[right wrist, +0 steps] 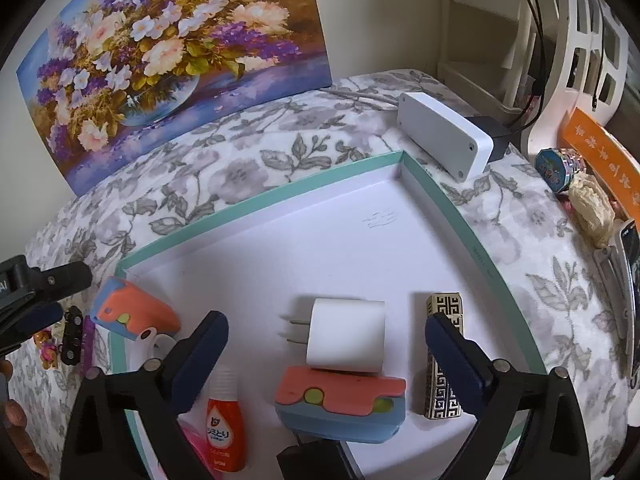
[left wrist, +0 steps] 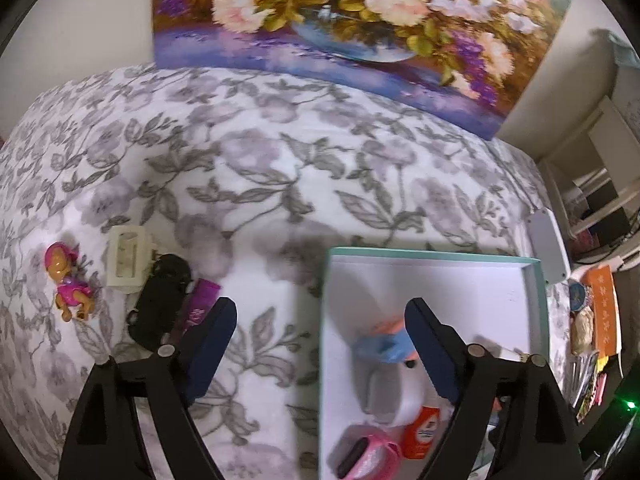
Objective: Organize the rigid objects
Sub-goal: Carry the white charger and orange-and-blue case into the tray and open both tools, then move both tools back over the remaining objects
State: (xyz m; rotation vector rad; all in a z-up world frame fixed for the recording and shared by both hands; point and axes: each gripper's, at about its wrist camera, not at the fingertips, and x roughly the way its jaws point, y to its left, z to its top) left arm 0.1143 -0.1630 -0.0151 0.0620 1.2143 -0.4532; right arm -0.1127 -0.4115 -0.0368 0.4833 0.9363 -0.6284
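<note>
Hanging over the floral bedspread (left wrist: 280,184), the left gripper (left wrist: 320,320) gapes wide and empty at the teal-rimmed box (left wrist: 536,280); an orange-and-blue toy (left wrist: 382,346) lies inside, while a pink pup figure (left wrist: 70,288) and black toy car (left wrist: 158,300) wait outside. From the right wrist, the right gripper (right wrist: 326,332) stands fully spread, gripping nothing, above a white charger plug (right wrist: 346,334) in the box (right wrist: 260,200).

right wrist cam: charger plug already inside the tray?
Yes, the white charger plug lies on the floor of the teal-rimmed tray, prongs pointing left.
</note>
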